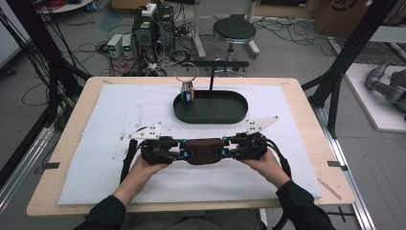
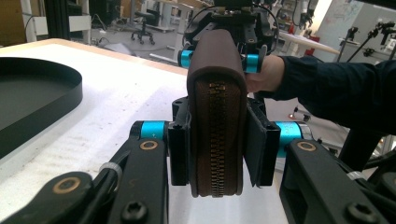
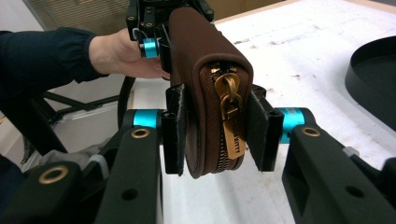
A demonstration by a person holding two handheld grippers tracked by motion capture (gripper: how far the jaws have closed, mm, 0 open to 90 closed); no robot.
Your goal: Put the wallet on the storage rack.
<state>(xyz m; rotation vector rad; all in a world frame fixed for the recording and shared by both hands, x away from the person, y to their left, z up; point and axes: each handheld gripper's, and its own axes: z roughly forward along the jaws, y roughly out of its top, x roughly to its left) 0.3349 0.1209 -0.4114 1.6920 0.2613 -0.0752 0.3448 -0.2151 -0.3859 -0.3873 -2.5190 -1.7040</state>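
A brown zip pouch [image 1: 204, 149] hangs lengthwise between my two grippers over the white mat [image 1: 95, 143], near the table's front. My left gripper [image 1: 184, 149] is shut on its left end. In the left gripper view the pads clamp both sides of the pouch [image 2: 217, 116], zipper facing the camera. My right gripper [image 1: 224, 147] is shut on the other end. In the right gripper view its pads press the pouch [image 3: 210, 93], and a gold zip pull [image 3: 231, 116] hangs down at this end. Each gripper view shows the other hand at the far end.
A black oval tray [image 1: 220, 108] lies just beyond the pouch at the mat's centre. A small blue and red can with a wire ring [image 1: 187, 91] stands at its left end. A black T-shaped stand [image 1: 212, 76] rises behind the tray.
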